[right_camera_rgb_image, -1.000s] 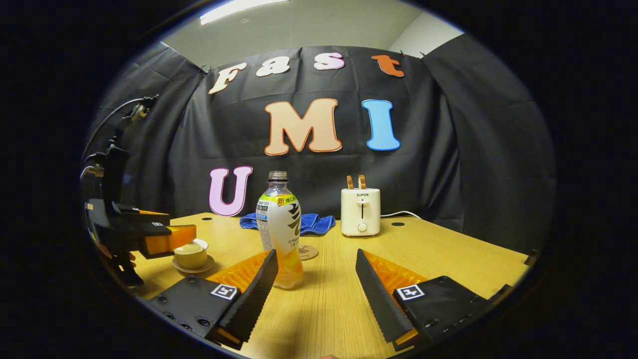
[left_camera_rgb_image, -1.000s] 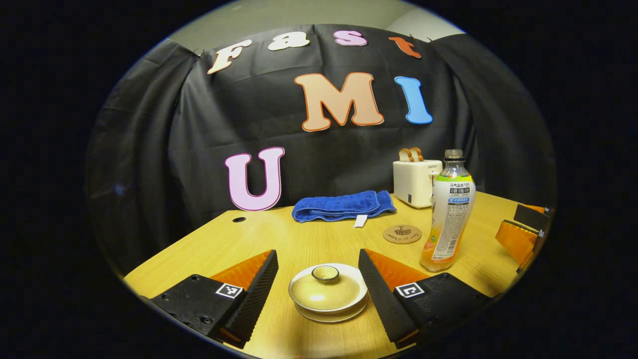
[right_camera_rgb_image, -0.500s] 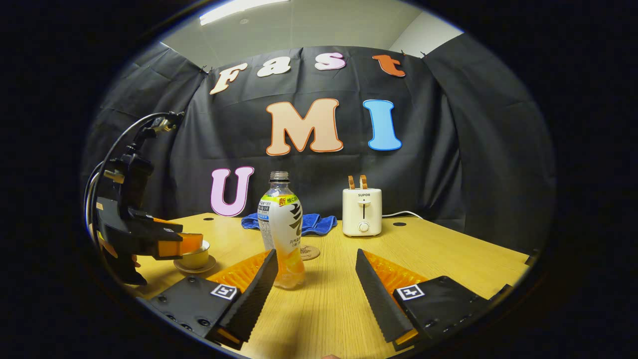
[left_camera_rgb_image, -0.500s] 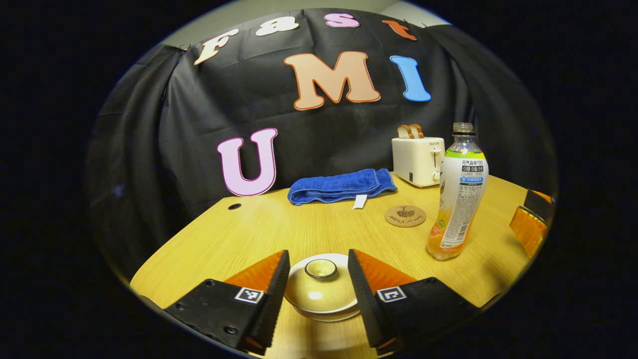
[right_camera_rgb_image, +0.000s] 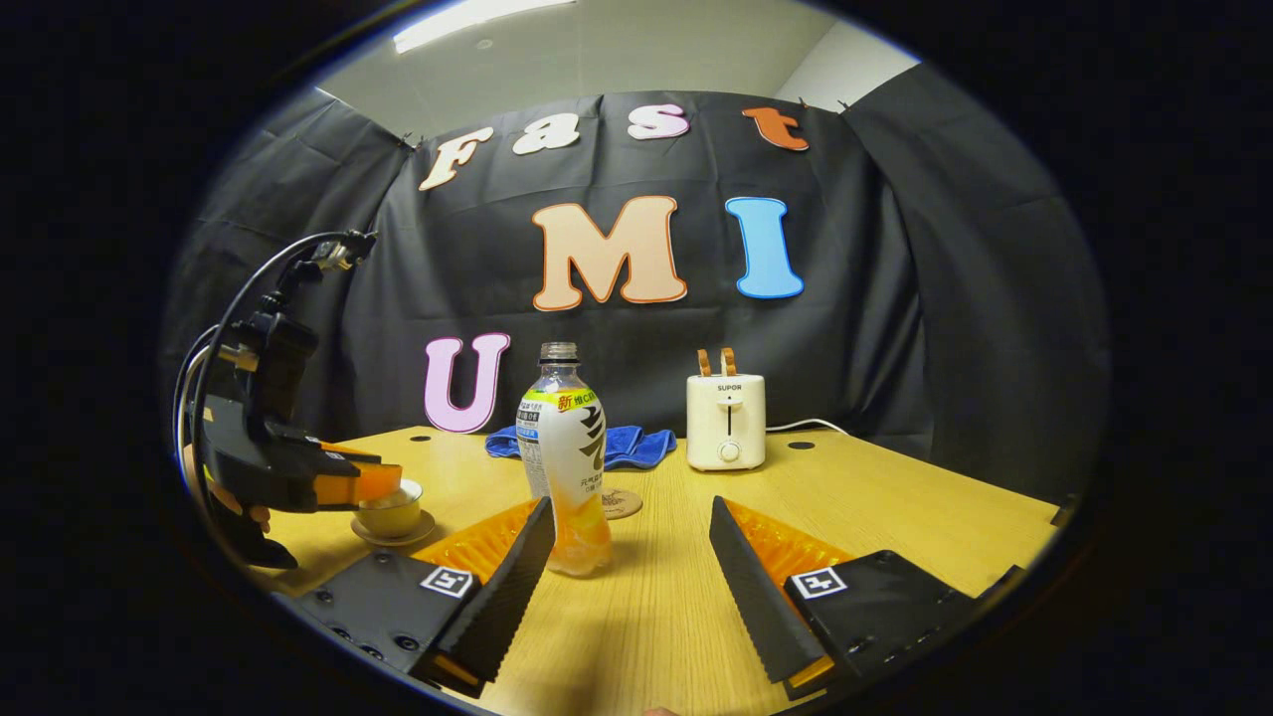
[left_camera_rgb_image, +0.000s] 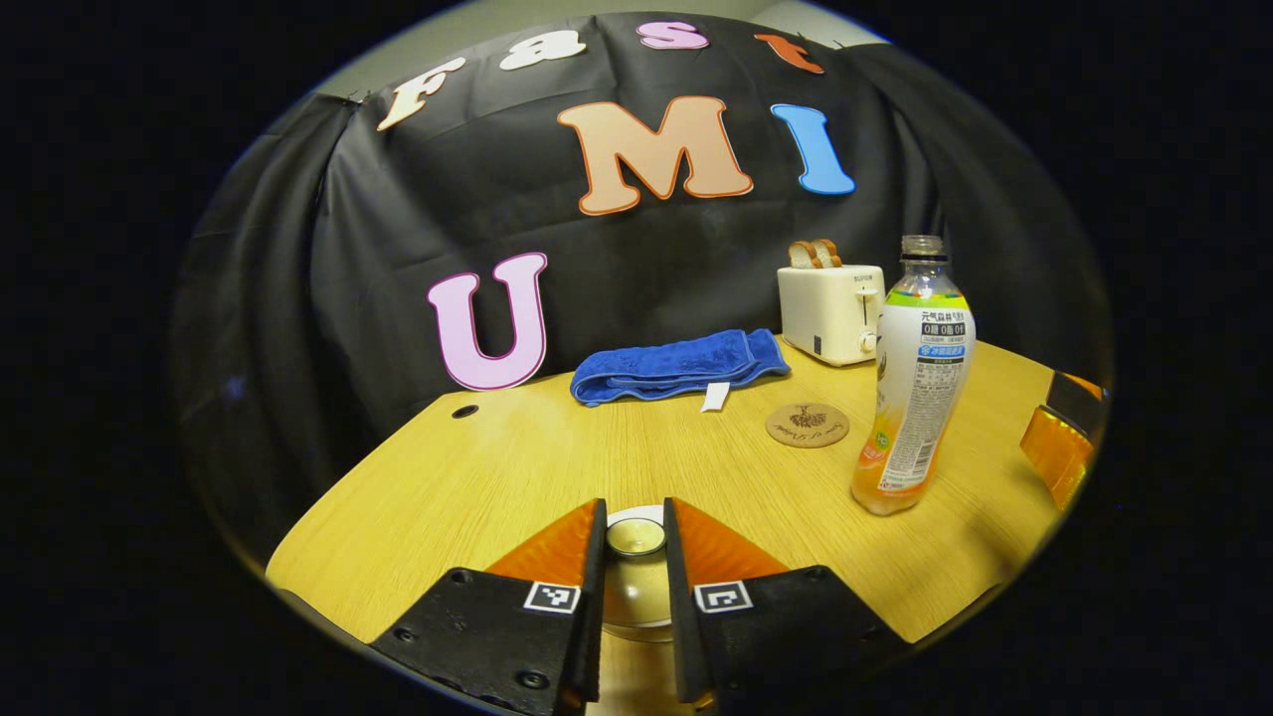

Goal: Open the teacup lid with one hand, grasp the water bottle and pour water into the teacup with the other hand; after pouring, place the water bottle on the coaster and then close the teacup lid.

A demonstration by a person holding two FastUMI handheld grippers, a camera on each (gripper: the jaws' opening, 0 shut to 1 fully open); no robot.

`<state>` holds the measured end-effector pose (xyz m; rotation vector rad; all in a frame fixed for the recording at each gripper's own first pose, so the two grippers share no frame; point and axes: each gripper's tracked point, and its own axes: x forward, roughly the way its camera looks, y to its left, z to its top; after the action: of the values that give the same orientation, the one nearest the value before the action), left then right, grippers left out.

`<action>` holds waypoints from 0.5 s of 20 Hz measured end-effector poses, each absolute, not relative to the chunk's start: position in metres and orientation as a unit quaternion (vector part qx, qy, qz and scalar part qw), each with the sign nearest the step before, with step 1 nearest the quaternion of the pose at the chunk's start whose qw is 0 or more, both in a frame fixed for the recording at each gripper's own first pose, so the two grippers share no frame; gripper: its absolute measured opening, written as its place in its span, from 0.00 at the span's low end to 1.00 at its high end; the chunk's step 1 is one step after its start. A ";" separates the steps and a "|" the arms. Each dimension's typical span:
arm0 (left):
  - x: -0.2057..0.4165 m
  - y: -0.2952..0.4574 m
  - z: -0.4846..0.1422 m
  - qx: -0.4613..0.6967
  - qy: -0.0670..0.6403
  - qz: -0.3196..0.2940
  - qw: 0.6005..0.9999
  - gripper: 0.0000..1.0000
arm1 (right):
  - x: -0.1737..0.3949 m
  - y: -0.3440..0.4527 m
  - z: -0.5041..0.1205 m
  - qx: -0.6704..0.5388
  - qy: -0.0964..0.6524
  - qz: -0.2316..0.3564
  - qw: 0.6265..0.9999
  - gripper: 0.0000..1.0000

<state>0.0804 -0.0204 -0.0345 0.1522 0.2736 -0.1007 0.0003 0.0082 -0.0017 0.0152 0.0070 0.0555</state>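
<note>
Wooden table (right_camera_rgb_image: 895, 517) in a black-curtained booth.
Left gripper (left_camera_rgb_image: 635, 542) pinches the teacup lid (left_camera_rgb_image: 636, 537) at the near edge; right gripper (right_camera_rgb_image: 629, 557) spread wide, water bottle (right_camera_rgb_image: 566, 462) upright just beyond, coaster (left_camera_rgb_image: 807, 425) behind.

One bench (left_camera_rgb_image: 497, 477). On it: one teacup (right_camera_rgb_image: 390, 517) with one lid (left_camera_rgb_image: 636, 538), on one saucer (right_camera_rgb_image: 390, 537). One bottle (left_camera_rgb_image: 913, 378), uncapped. One round coaster (left_camera_rgb_image: 807, 425). One blue towel (left_camera_rgb_image: 676, 365), folded, with one white tag. One toaster (left_camera_rgb_image: 829, 313) holding two slices of bread (left_camera_rgb_image: 814, 254), with one cord running from it. Two hand-held grippers: the left hand-held gripper (left_camera_rgb_image: 634, 557) and the right hand-held gripper (right_camera_rgb_image: 629, 557), each with two fingers. Three holes show in the bench top.
</note>
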 end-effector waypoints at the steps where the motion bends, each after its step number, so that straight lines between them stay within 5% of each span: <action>1: 0.079 -0.020 -0.034 0.071 0.134 -0.051 0.987 0.26 | 0.000 0.009 -0.002 0.008 0.004 0.029 1.000 0.99; 10: 0.065 -0.007 0.018 0.047 0.065 -0.050 0.996 0.25 | 0.010 0.030 -0.004 0.002 0.006 0.076 0.997 0.99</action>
<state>0.0647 -0.0074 0.0184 0.0944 0.1297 -0.1003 0.0099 0.0300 -0.0042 0.0049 0.0117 0.1529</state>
